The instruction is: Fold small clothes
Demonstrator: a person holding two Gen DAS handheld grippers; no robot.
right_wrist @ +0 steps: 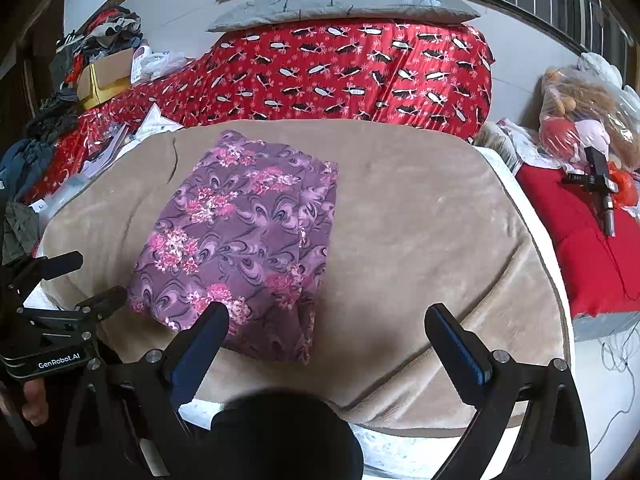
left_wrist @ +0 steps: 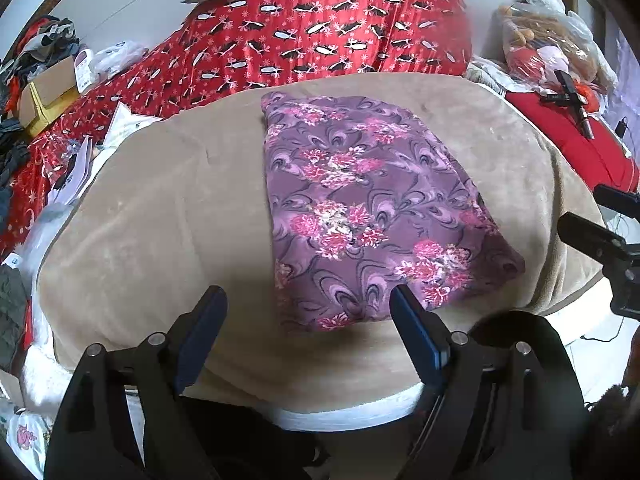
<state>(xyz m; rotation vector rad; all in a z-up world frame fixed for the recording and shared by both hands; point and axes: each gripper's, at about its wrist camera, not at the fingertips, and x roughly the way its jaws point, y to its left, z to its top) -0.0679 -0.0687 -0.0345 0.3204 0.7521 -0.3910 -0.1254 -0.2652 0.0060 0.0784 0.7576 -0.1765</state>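
One purple floral garment (right_wrist: 244, 240), folded, on one beige blanket (right_wrist: 420, 240); two grippers, left gripper (left_wrist: 308, 304) and right gripper (right_wrist: 326, 320), two blue-padded fingers (right_wrist: 200, 344) apiece, jaws wide with nothing between; one red patterned quilt (right_wrist: 360, 72); one grey pillow (right_wrist: 344, 8) atop it; one cardboard box (right_wrist: 106, 74); one bagged plush toy (right_wrist: 580, 120) (contents hard to count)

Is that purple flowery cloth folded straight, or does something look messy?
The purple flowery cloth lies folded on the tan blanket, but not quite neatly: along its right side the layers fan out unevenly. Both grippers hover open, holding nothing.
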